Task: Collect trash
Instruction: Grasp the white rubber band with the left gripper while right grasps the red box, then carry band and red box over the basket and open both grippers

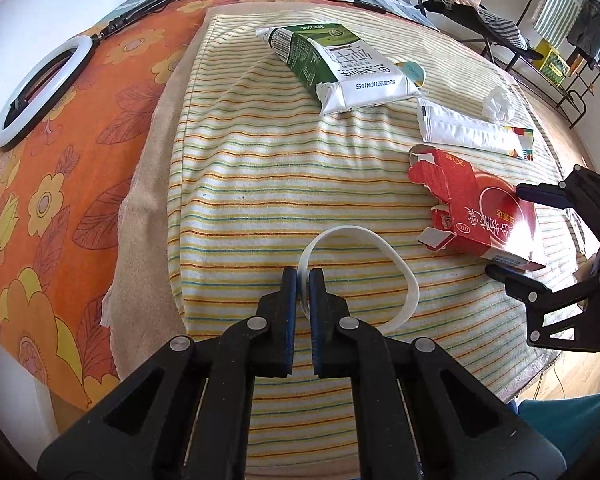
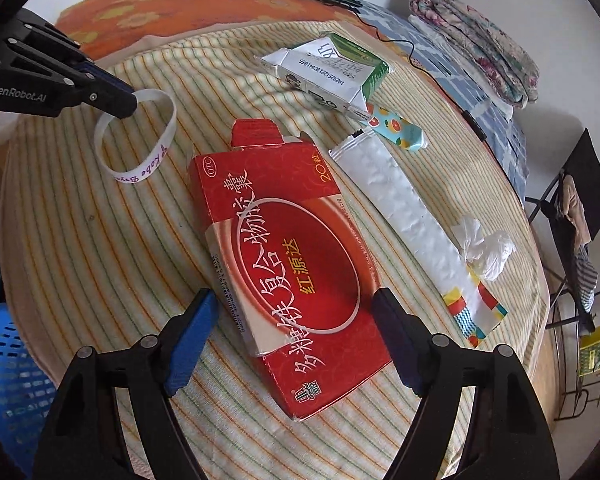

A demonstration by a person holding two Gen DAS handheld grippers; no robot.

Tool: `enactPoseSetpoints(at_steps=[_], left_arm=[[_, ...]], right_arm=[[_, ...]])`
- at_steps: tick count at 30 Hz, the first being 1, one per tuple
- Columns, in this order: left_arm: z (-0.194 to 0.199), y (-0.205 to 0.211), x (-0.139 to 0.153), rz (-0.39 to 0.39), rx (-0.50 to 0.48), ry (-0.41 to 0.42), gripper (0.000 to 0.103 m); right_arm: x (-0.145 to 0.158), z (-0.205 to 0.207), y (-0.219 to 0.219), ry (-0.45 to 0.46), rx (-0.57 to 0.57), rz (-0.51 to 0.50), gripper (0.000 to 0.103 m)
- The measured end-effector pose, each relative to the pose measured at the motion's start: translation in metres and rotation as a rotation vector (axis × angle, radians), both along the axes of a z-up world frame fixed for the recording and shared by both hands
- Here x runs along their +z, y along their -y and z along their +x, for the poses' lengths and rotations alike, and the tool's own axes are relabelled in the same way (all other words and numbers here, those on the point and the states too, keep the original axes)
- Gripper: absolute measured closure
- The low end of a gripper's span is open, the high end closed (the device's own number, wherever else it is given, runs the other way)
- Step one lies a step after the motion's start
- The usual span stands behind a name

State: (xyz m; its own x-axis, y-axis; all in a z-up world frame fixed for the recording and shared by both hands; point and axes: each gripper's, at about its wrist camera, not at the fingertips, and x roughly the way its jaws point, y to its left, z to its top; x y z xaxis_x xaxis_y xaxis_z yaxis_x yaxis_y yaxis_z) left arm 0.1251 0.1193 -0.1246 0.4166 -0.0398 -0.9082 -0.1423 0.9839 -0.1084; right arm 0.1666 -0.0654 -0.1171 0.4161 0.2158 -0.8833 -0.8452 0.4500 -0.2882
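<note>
A white rubber wristband (image 1: 380, 248) with handwriting lies on the striped cloth (image 1: 260, 160). My left gripper (image 1: 304, 278) is shut on its near edge; the right wrist view shows the same wristband (image 2: 140, 168) and gripper (image 2: 130, 104). A torn-open red medicine box (image 2: 284, 264) lies flat to the right. My right gripper (image 2: 296, 298) stands open with one finger on each side of the box's near end, also visible from the left as the gripper (image 1: 506, 230) around the box (image 1: 480, 208). A flattened green-and-white milk carton (image 1: 340, 64), a white foil wrapper (image 2: 400, 200) and crumpled white plastic (image 2: 484, 248) lie farther back.
A small fruit-patterned tube (image 2: 396, 128) lies by the carton (image 2: 332, 72). A blue perforated basket (image 2: 8, 360) sits low at the left. A ring light (image 1: 40, 88) rests on the orange flowered sheet. Folded bedding (image 2: 480, 56) and a black rack (image 1: 560, 60) stand beyond the bed.
</note>
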Motion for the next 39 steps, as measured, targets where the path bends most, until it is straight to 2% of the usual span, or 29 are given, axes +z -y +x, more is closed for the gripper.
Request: enactPoseSetpoints(at_steps=[4, 6, 7, 9, 11, 17, 21, 28, 39], left_arm=[[0.000, 0.000, 0.005, 0.000, -0.005, 0.013, 0.100], [-0.001, 0.001, 0.008, 0.000, -0.007, 0.023, 0.100], [-0.001, 0.002, 0.010, 0.001, -0.008, 0.028, 0.100], [-0.001, 0.004, 0.013, 0.000, -0.012, 0.037, 0.100], [-0.001, 0.008, 0.016, 0.007, -0.021, 0.047, 0.100], [-0.003, 0.019, 0.027, 0.027, -0.039, 0.082, 0.101], [-0.007, 0.026, 0.039, 0.038, -0.052, 0.117, 0.101], [-0.016, 0.036, 0.053, 0.048, -0.065, 0.153, 0.101], [-0.047, 0.065, 0.074, 0.067, -0.123, 0.206, 0.101]], right_arm=[[0.017, 0.015, 0.004, -0.079, -0.030, 0.065, 0.043], [0.029, 0.025, 0.008, -0.108, -0.056, 0.115, 0.057], [0.034, 0.029, 0.011, -0.114, -0.073, 0.138, 0.060], [0.042, 0.034, 0.014, -0.087, -0.105, 0.154, 0.071], [0.044, 0.034, 0.014, -0.059, -0.123, 0.151, 0.076], [0.041, 0.038, 0.012, -0.011, -0.141, 0.157, 0.081], [0.051, 0.033, 0.020, -0.029, -0.149, 0.228, 0.088], [0.073, 0.024, 0.038, -0.112, -0.192, 0.373, 0.088], [0.090, -0.025, 0.069, -0.140, -0.197, 0.418, 0.088]])
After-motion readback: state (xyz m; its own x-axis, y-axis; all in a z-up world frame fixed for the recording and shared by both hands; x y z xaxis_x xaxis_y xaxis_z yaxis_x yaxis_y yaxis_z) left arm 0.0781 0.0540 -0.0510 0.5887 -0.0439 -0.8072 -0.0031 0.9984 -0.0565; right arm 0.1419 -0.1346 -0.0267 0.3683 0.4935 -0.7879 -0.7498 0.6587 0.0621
